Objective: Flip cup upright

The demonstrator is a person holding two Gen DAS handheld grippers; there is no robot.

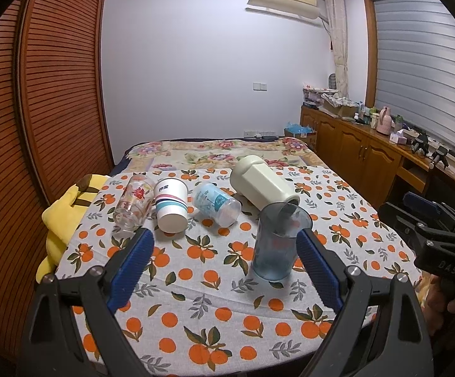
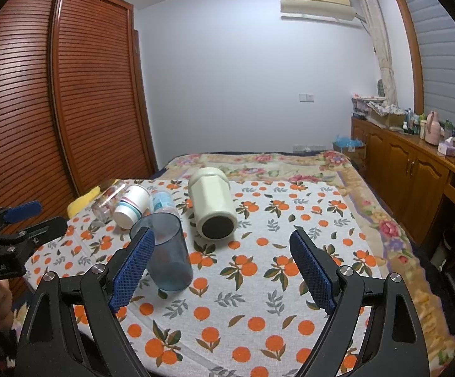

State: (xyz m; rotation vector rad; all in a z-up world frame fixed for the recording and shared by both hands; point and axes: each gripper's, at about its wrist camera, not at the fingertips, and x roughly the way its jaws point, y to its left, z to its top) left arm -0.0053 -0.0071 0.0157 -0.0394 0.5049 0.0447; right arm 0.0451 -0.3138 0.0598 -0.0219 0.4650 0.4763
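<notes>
A blue translucent cup (image 1: 279, 243) stands upright on the orange-print cloth (image 1: 208, 301), just inside the right finger of my open left gripper (image 1: 224, 245); nothing grips it. In the right wrist view this cup (image 2: 166, 251) stands behind the left finger of my open, empty right gripper (image 2: 221, 248). Four cups lie on their sides behind it: a cream octagonal cup (image 1: 260, 183), a light blue plastic cup (image 1: 216, 202), a striped paper cup (image 1: 170, 209) and a clear glass with red print (image 1: 133, 202). The cream cup (image 2: 211, 207) points its dark opening at the right wrist camera.
A yellow plush toy (image 1: 61, 220) lies at the cloth's left edge by the slatted wardrobe (image 1: 54, 94). A floral bedspread (image 1: 214, 154) lies behind the cloth. A wooden cabinet (image 1: 362, 147) with clutter runs along the right wall. The right gripper's body (image 1: 431, 238) shows at the right.
</notes>
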